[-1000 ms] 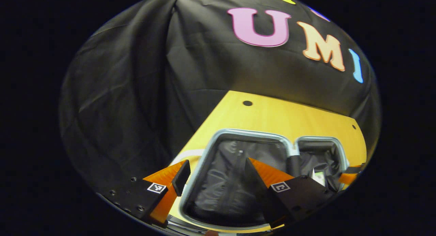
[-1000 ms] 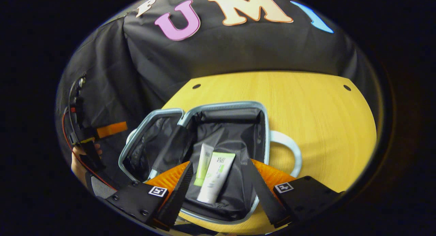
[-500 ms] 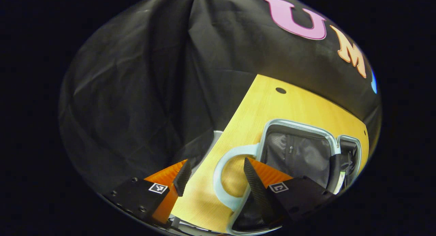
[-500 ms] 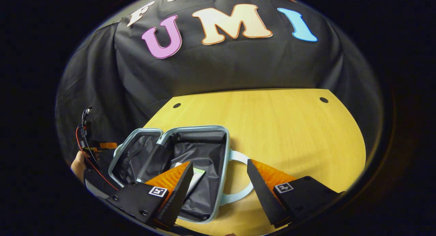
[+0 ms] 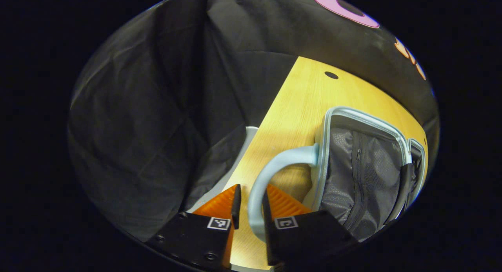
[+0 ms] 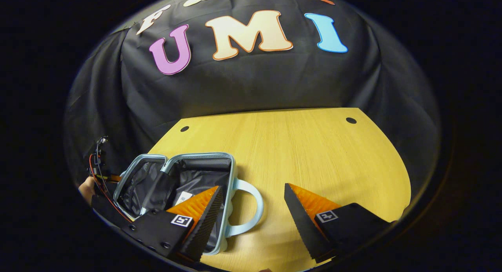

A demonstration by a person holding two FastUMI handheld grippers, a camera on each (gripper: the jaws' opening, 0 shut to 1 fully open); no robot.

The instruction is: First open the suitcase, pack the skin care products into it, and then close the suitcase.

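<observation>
I had the left gripper [image 5: 249,203] clenched on the suitcase [image 5: 361,174] lid's handle [image 5: 270,174] (a stiff loop, surely the best hold on a light, hard shell lying open on the table [image 6: 313,154]), with the right gripper [image 6: 253,213] spread and empty.

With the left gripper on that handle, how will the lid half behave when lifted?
The left gripper clamps the handle, which looks like a rigid loop, so probably no flop. The suitcase lies open, so the lid half likely swings on its hinge. The smooth handle may slip.
</observation>
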